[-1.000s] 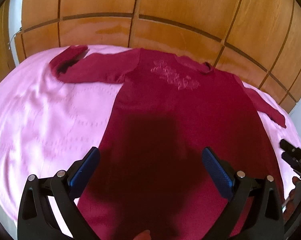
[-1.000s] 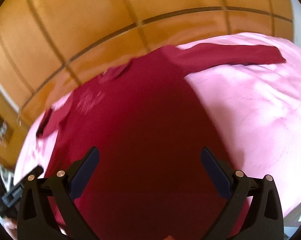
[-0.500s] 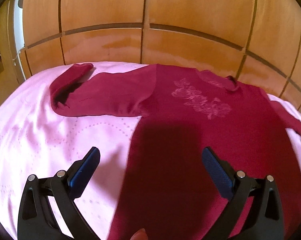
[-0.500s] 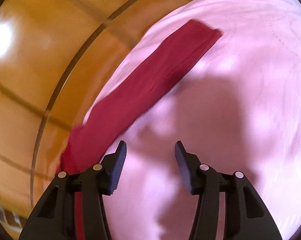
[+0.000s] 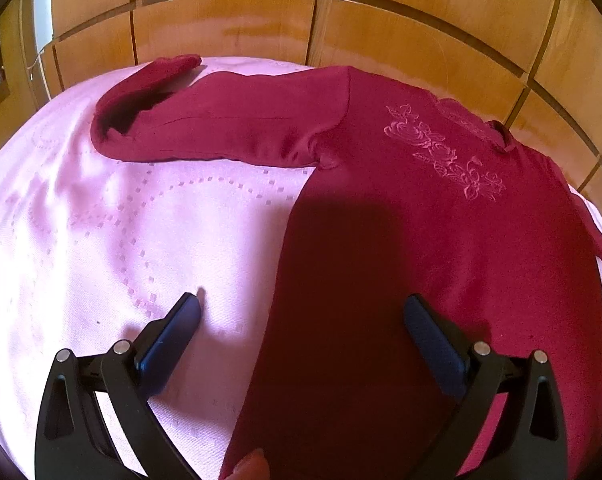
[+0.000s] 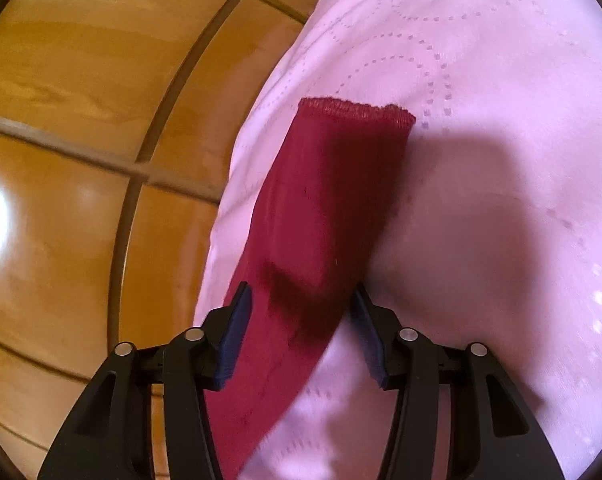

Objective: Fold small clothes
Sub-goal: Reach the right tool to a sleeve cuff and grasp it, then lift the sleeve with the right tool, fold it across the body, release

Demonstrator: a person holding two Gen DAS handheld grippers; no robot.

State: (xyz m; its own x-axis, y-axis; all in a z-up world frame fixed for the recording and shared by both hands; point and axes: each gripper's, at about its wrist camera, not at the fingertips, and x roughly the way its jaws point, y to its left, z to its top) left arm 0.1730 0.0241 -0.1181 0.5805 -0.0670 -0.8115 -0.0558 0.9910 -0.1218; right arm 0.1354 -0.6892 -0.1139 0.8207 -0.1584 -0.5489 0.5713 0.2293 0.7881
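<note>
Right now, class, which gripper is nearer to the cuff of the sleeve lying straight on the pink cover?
Right. The right gripper straddles that sleeve just short of its cuff; the left gripper hovers over the garment's body edge.

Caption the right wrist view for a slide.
Open right tongs straddle the dark red knit sleeve lying flat on the pink quilted bedspread beside wooden panels.

Bright light, hard shadows, fisheye warp
</note>
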